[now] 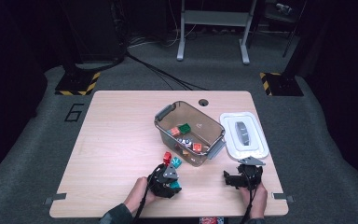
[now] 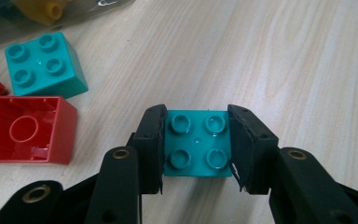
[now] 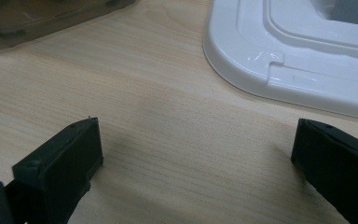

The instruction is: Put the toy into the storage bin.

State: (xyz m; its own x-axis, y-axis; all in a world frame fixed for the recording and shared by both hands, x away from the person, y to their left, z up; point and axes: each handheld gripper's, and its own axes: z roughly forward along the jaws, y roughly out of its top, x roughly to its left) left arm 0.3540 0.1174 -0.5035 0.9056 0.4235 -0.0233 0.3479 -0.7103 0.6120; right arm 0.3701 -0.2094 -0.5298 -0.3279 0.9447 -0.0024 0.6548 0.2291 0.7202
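Dark room, cables on grey carpet, light wood table [image 1: 121,140] with everything sitting toward my edge. I'm working the left gripper [image 2: 196,144] down at the near edge: jaws are pulled in against two opposite sides of a teal brick [image 2: 196,145], studs up, pads looking flush on the side walls, brick apparently still resting on the wood. In the high view the left gripper [image 1: 169,179] is sitting just short of the loose pile. Just beyond the jaws, a second teal brick [image 2: 44,63] is lying studs up, and beside it a red brick [image 2: 25,130] is lying on its side, hollow underside toward my camera; both apart from the held one. Further out, the clear bin [image 1: 189,132] is holding more bricks, its white lid [image 1: 244,136] lying flat on the table to its right. The right gripper [image 3: 196,154] is idling with jaws spread wide, nothing between them, over bare wood just short of the lid [image 3: 284,60]. To do this well I'm judging: keep the pads square and centred on the brick walls, lift straight up so the neighbours aren't clipped, then clear the bin rim before letting go.
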